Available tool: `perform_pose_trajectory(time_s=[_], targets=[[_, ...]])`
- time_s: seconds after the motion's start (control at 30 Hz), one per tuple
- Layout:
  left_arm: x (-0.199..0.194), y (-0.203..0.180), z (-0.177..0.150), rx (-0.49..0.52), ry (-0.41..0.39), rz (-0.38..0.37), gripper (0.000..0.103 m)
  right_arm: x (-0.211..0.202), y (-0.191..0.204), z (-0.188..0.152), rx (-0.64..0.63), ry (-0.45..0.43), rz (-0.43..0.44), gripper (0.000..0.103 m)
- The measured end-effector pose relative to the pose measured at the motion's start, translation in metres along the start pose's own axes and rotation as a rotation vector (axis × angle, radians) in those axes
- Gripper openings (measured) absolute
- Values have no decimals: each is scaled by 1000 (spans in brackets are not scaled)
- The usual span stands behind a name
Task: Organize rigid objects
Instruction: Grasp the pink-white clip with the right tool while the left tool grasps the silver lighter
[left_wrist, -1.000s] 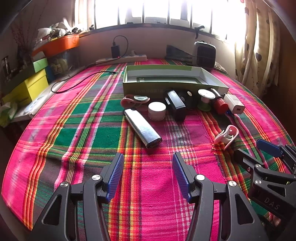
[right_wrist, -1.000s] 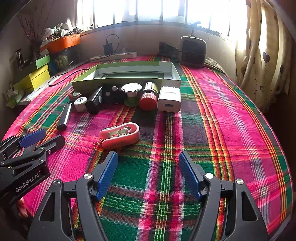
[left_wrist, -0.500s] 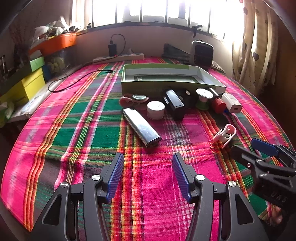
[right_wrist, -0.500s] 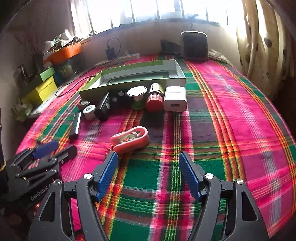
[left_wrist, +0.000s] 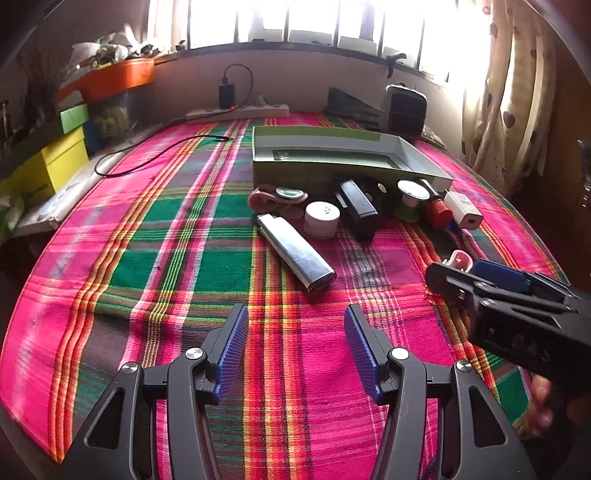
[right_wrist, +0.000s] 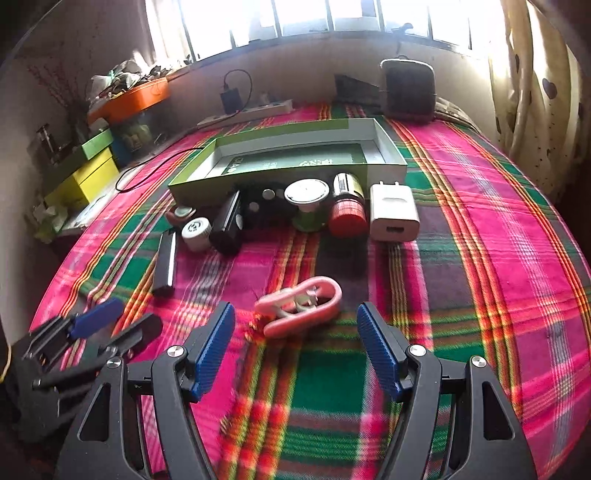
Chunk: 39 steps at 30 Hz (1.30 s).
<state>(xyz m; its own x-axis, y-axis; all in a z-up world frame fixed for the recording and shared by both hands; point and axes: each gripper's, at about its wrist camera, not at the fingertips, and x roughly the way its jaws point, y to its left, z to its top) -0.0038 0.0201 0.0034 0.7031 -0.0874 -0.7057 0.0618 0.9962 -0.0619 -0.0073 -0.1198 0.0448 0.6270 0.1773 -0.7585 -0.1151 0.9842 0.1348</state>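
Note:
A green and white open box (right_wrist: 384, 166) (left_wrist: 424, 162) lies on the plaid cloth. Small objects lie along its near side: a white charger (right_wrist: 393, 212), a red-capped jar (right_wrist: 347, 214), a green spool (right_wrist: 308, 201), a black case (right_wrist: 227, 225), a white round jar (left_wrist: 321, 218) and a silver lighter (left_wrist: 295, 253). A pink clip (right_wrist: 299, 306) lies apart, just ahead of my open right gripper (right_wrist: 295, 332). My open, empty left gripper (left_wrist: 293, 332) hovers short of the lighter. The right gripper (left_wrist: 465, 273) partly hides the clip in the left wrist view.
A power strip with a plugged charger (left_wrist: 236, 109) and a black cable (left_wrist: 159, 151) lie at the back left. Yellow and green boxes (left_wrist: 48, 162) stand off the left edge. A dark speaker (right_wrist: 406, 88) stands behind the box. Curtains (right_wrist: 535, 92) hang at the right.
My right gripper has moved forward toward the pink clip, which now lies just ahead of its fingers. My left gripper has barely shifted. Both stay open.

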Motion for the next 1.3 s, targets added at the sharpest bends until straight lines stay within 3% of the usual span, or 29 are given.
perform_pose_trajectory(time_s=[0.2,0.67,0.87,1.03,1.13,1.3], targets=[[0,4,1,-2,0,-9,54,8,2,8,18,10,-29,69],[2,7,3,-9,2,-21,54,-3,-13,-3,-32,1,-200,68],[3,11,6,-31,17,-41,54,-6,-26,-8,-27,6,-218,65],[6,11,11,-49,34,-44,54,-4,-25,-5,-37,6,-189,58],[9,16,16,-76,45,-63,54,0,-23,-2,-42,20,-143,58],[15,14,23,-76,63,-66,54,7,-25,4,-58,22,-147,57]])
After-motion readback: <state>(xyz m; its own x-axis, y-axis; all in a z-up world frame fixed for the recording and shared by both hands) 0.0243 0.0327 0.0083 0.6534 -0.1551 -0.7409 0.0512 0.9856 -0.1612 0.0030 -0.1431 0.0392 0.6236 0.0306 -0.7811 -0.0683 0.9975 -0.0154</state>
